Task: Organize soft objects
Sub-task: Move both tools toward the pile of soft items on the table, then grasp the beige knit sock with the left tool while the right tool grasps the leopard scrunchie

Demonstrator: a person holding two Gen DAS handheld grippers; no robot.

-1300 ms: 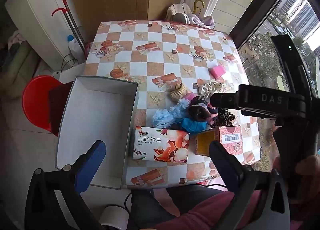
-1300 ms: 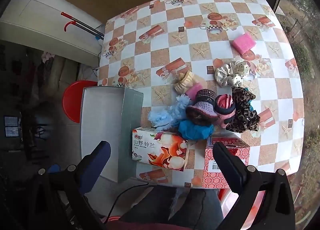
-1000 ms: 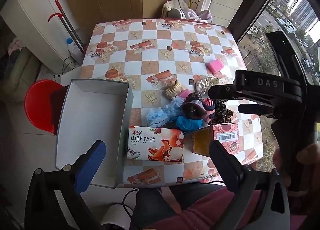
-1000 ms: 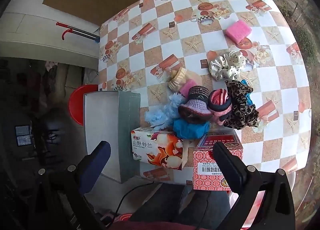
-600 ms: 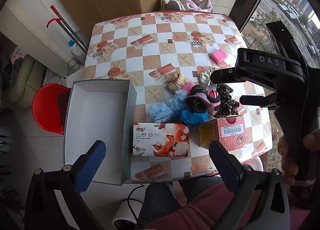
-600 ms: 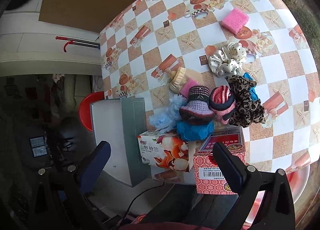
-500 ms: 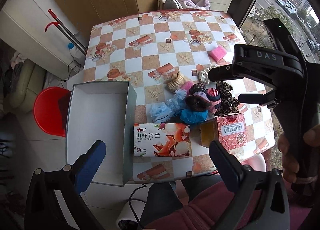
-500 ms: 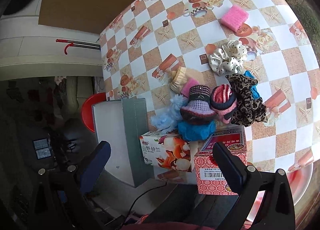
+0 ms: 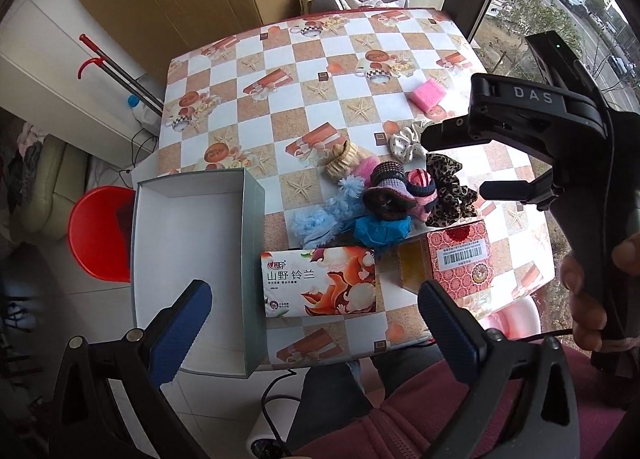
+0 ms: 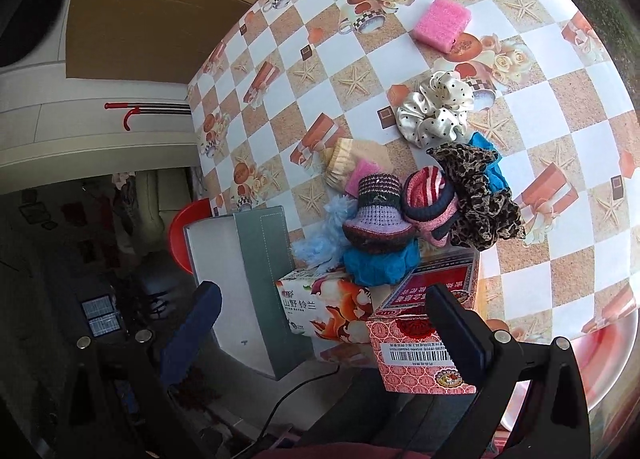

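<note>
Pink sponge (image 10: 442,23), cream polka-dot scrunchie (image 10: 436,111), leopard-print scrunchie (image 10: 478,195), fluffy light-blue piece (image 9: 320,219), grey box (image 9: 192,259), orange-and-white checked tablecloth (image 9: 280,99).

Left gripper (image 9: 310,313) and right gripper (image 10: 324,317), both held aloft with jaws spread wide, empty; right hand (image 9: 592,291) grasping handle.

right gripper (image 10: 318,323) has swung in over the scrunchie pile (image 10: 404,203) (nothing gripped).

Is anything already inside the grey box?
No, the grey box shows only its bare white floor; the soft items sit heaped on the table.
</note>
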